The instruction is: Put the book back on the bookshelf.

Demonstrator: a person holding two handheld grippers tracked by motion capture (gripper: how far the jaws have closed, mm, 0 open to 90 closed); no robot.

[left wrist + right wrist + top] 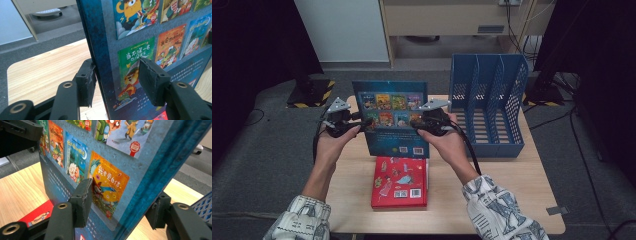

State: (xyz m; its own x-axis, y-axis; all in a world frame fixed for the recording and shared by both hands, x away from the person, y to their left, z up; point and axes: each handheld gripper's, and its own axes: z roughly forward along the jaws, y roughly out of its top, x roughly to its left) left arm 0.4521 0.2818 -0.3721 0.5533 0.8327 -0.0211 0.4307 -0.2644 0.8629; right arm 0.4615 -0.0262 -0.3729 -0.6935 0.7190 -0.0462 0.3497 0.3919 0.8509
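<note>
An office-like recording room: a small wooden table (512,200) on grey carpet, a blue file rack (486,105) at two o'clock, a white cabinet (343,30) at eleven, cables (582,145) trailing at three.

books: 2 — blue book (390,120), red book (400,182) | file rack (486,105): 1 | claws: 2

I hold the blue book (394,120) upright above the table (522,200), my left gripper (354,121) at its left edge and my right gripper (419,122) at its right edge. The red book (400,182) lies flat near the front edge. The blue file rack (487,102) stands at the far right corner.
</note>
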